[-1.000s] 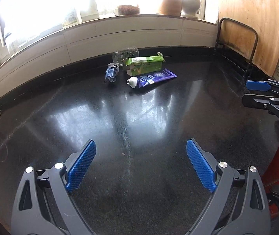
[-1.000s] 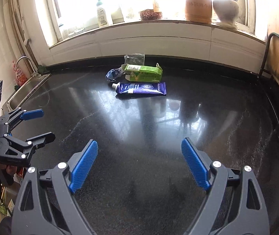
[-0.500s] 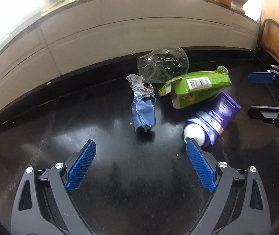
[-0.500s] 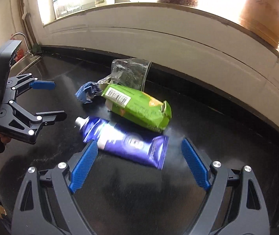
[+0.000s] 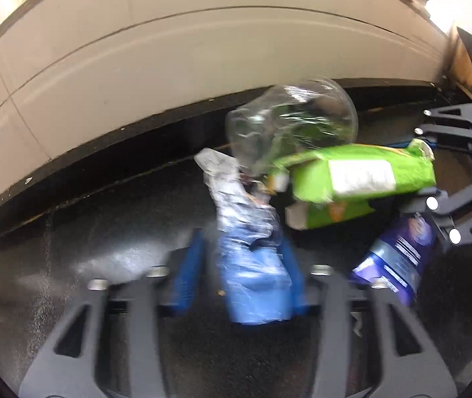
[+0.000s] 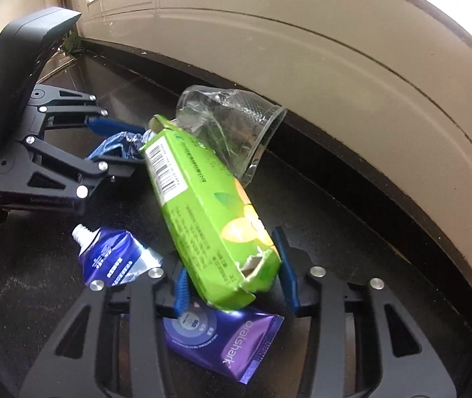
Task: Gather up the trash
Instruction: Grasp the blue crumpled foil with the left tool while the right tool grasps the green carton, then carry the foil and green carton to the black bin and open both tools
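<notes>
Left wrist view looks steeply down along the left tongs (image 5: 241, 265), whose jaws have just been closing on the crumpled blue wrapper (image 5: 252, 278); the right pad touches it, while a thin gap seems to remain at the left pad, though blur leaves that uncertain. Ahead of these tongs lies the clear plastic cup (image 5: 289, 122) on its side, close to the wall, and ahead to the right sits the green carton (image 5: 362, 179).

Right wrist view also tilts steeply down. The right tongs (image 6: 234, 280) have just been closing around the torn near end of the green carton (image 6: 203, 205); both blue pads press its sides, so the carton is clenched. The purple toothpaste tube (image 6: 222, 338) lies flat on the dark counter (image 6: 352, 232) under the tongs, its white neck poking out to their left. The cup (image 6: 232, 126) lies beyond the carton's far end. Well to the left, the other tongs (image 6: 116, 146) straddle the wrapper (image 6: 116, 146).
</notes>
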A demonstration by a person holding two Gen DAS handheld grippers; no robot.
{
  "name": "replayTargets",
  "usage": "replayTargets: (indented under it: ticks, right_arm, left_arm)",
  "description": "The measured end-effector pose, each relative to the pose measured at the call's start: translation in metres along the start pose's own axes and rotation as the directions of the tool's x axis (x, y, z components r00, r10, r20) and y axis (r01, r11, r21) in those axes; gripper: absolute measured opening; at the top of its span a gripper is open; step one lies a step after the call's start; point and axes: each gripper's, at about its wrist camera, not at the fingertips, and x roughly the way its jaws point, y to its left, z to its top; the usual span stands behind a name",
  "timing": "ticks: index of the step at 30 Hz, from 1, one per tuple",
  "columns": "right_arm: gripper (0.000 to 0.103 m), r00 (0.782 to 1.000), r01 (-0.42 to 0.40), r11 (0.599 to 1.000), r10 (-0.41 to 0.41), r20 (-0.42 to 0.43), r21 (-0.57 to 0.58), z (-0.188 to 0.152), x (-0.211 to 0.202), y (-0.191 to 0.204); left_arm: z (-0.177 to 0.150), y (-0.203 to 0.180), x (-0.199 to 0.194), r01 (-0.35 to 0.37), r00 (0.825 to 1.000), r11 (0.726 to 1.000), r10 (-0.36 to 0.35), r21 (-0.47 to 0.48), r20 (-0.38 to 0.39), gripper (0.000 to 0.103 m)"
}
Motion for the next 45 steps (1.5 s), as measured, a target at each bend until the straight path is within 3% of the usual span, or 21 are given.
replayTargets:
  ticks: [5, 11, 18, 25, 28, 32, 39, 45]
  right_arm:
    - [0.034, 0.999, 0.011, 0.999, -0.013, 0.048, 0.036, -0.008, -0.02, 0.008]
    - [0.034, 0.992, 0.028, 0.993, -0.042, 0.117, 0.115, -0.019, -0.068, 0.033]
    - [0.034, 0.987, 0.087, 0.98, -0.109, 0.117, 0.18, -0.055, -0.126, 0.09]
    - [0.034, 0.987, 0.092, 0.951, -0.126, 0.097, 0.296, -0.126, -0.18, 0.145]
    - [0.034, 0.989, 0.078, 0.934, -0.116, 0.09, 0.348, -0.16, -0.196, 0.153]
    - [0.034, 0.99, 0.075, 0.925, -0.113, 0.081, 0.372, -0.18, -0.202, 0.168]
    - [0.035, 0.988, 0.084, 0.93, -0.124, 0.093, 0.358, -0.177, -0.207, 0.182]
    - [0.035, 0.989, 0.048, 0.949, -0.09, 0.122, 0.313, -0.151, -0.203, 0.205]
  left_arm:
    - [-0.011, 0.0, -0.019, -0.025, 1.0, 0.999, 0.026, -0.027, 0.014, 0.025]
    - [-0.033, -0.004, -0.077, -0.063, 0.996, 0.994, 0.068, -0.09, 0.059, 0.025]
    - [-0.104, -0.04, -0.165, -0.16, 0.983, 0.979, 0.169, -0.124, 0.069, 0.025]
    - [-0.182, -0.083, -0.215, -0.124, 0.989, 0.98, 0.136, -0.157, 0.066, 0.025]
    - [-0.2, -0.095, -0.224, -0.11, 0.991, 0.979, 0.122, -0.171, 0.062, 0.025]
    - [-0.216, -0.1, -0.233, -0.111, 0.99, 0.978, 0.123, -0.178, 0.062, 0.025]
    - [-0.226, -0.094, -0.241, -0.119, 0.988, 0.972, 0.135, -0.203, 0.069, 0.025]
    - [-0.237, -0.076, -0.257, -0.154, 0.98, 0.96, 0.179, -0.234, 0.087, 0.025]
